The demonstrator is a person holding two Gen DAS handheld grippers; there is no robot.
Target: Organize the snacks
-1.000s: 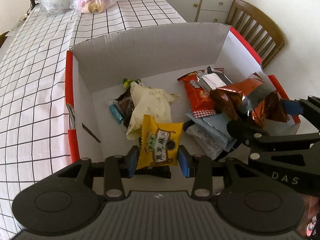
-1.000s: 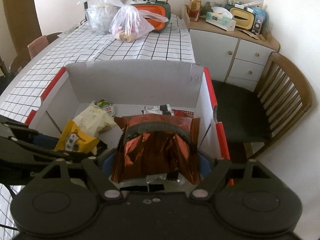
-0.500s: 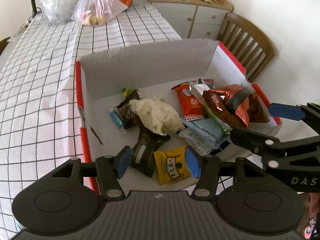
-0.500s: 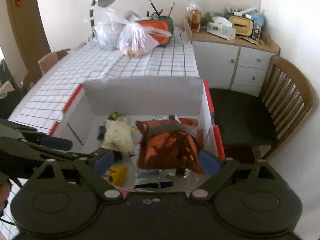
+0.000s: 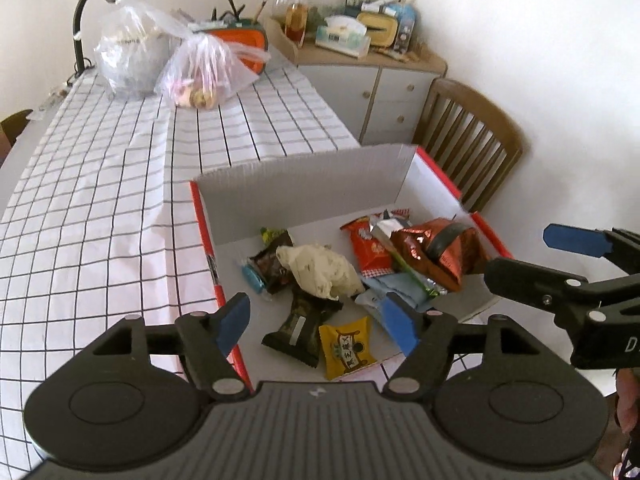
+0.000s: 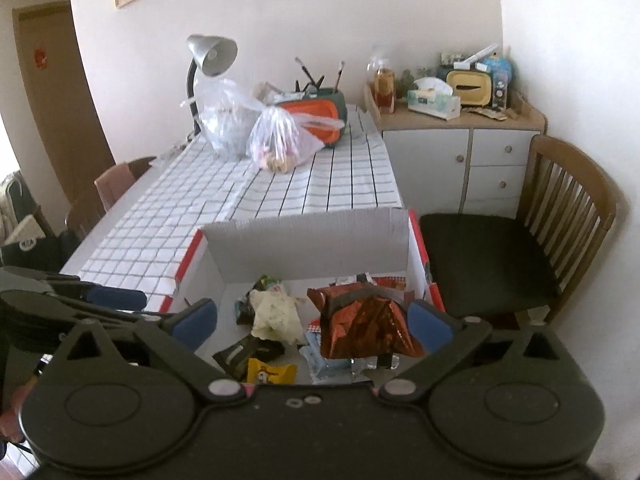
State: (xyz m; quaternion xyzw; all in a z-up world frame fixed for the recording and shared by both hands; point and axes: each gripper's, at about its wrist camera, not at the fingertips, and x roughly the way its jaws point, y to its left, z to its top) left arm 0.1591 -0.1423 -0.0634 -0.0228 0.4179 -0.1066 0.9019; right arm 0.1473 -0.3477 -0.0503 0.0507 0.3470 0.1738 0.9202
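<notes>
A: What is shown in the left wrist view?

B: The left gripper (image 5: 318, 322) is seen with its jaws parted and nothing pressed between the blue pads; they have just been opening. Below them, the yellow packet (image 5: 349, 347) is laid on the floor of the cardboard box (image 5: 304, 192), at the near edge, just beside a dark wrapper (image 5: 298, 332). A cream bag (image 5: 320, 270) is piled behind it, and a copper foil bag (image 5: 438, 254) is set against the right wall, partly on a red packet (image 5: 366, 246). The right gripper (image 5: 560, 264) is seen at the right edge, near the box's corner.

A: And in the right wrist view?

B: The right gripper (image 6: 314, 322) is spread wide, its jaws having just been opening, and nothing is gripped. The copper foil bag (image 6: 364, 322) is seen between the pads but lying in the box (image 6: 308, 246), untouched by them. The yellow packet (image 6: 272, 374) is found at the near edge. The box is placed on a checked tablecloth (image 6: 300, 184), beside a wooden chair (image 6: 568, 208).
</notes>
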